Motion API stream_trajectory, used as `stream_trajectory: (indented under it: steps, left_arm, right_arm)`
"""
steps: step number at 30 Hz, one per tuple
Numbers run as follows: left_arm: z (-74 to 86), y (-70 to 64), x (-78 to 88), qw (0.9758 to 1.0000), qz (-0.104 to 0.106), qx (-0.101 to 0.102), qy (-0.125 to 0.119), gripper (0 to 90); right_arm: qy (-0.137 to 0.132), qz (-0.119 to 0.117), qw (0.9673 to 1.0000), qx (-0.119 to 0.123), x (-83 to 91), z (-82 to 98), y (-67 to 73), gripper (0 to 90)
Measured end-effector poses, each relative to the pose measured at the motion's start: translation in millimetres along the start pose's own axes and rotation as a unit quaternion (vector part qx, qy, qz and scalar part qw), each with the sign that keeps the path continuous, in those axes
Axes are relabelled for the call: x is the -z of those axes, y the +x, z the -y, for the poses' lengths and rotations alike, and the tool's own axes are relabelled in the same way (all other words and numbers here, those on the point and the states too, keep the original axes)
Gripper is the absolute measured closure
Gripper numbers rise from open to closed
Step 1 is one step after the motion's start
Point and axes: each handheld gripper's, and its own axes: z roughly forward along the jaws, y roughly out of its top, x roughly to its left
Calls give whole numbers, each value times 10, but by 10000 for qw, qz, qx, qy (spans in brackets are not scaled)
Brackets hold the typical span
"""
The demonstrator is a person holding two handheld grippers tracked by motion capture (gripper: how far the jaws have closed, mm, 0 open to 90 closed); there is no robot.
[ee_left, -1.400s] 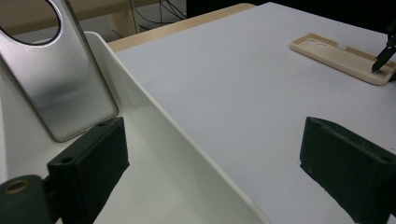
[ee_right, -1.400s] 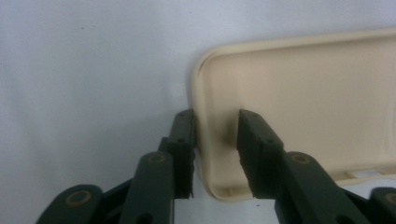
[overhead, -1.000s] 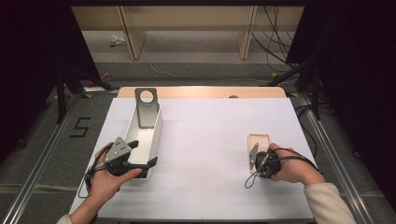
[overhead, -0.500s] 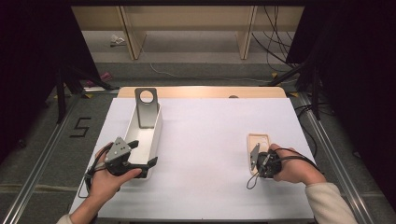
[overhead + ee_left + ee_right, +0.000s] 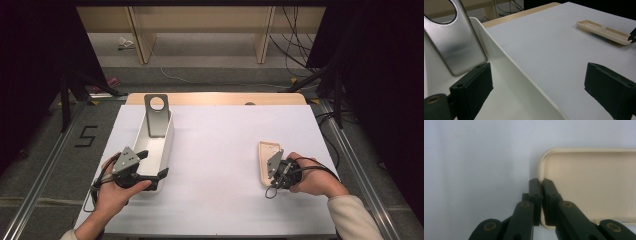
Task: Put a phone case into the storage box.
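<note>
Across the table (image 5: 220,210) lies a white sheet covering nearly all of its top, with a strip of bare wood showing along the far edge. On the left side of that sheet stands a long white tray (image 5: 168,145), running away from the person, and a grey metal plate (image 5: 156,116) with a round hole near its top leans upright inside the tray's far end. Well apart from the tray, on the right side of the sheet, a cream phone case (image 5: 265,162) lies with its hollow side up. At the near end of the tray, the left gripper (image 5: 150,165) is held in the person's left hand (image 5: 116,192); its jaws are spread wide and straddle the tray's right wall, one jaw inside the tray and the other over the white sheet, with nothing pinched between them. Over at the case, the right gripper (image 5: 266,172), held in the right hand (image 5: 312,177), has its jaws squeezed together on the rim of the case near a rounded corner, one jaw outside the rim and one inside the hollow.
</note>
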Motion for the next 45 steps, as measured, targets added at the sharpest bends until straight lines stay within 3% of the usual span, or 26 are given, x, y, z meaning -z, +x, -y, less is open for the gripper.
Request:
stream_trajectory:
  steps: [12, 26, 33, 45]
  left_arm:
    - [-3, 2, 3, 10000, -4, 0, -7, 76]
    - [3, 8, -1, 10000, -15, 8, 4, 76]
    - [6, 13, -2, 10000, -14, 16, 9, 76]
    - [10, 20, -9, 10000, -15, 20, 9, 79]
  right_arm:
    - [-666, 168, 9975, -149, 31, 0, -34, 872]
    - [-1383, 210, 9896, -343, 13, -88, -30, 871]
    - [-1736, 257, 9835, -436, 23, -136, -20, 872]
    - [-1991, 436, 9775, -543, -4, -235, 5, 872]
